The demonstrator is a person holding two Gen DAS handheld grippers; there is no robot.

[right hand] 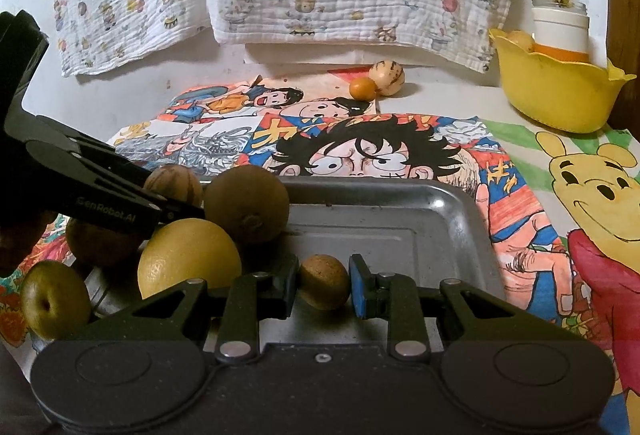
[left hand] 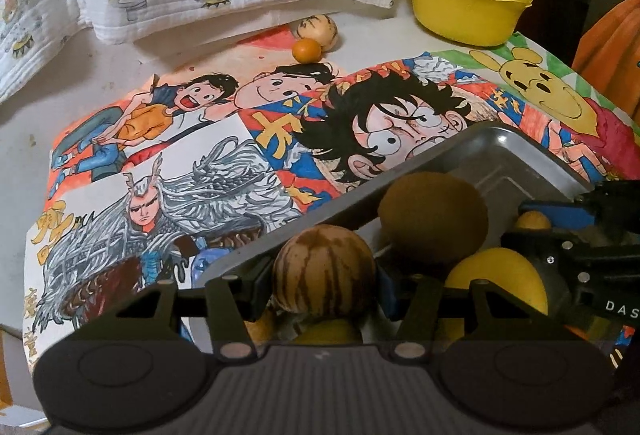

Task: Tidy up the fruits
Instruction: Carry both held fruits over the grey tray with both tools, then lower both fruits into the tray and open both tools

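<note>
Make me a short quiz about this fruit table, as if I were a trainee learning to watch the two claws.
1. True or false: the left claw holds a striped fruit.
2. What sits between the pads of the right claw? A) the big yellow fruit B) a small round brown fruit C) nothing
3. Fill in: far back on the table, a small orange fruit lies beside a ______ fruit.

Key
1. True.
2. B: the small brown fruit, over the metal tray; the yellow fruit lies to the left.
3. Striped: the pale striped fruit, left of the yellow bowl.
</note>
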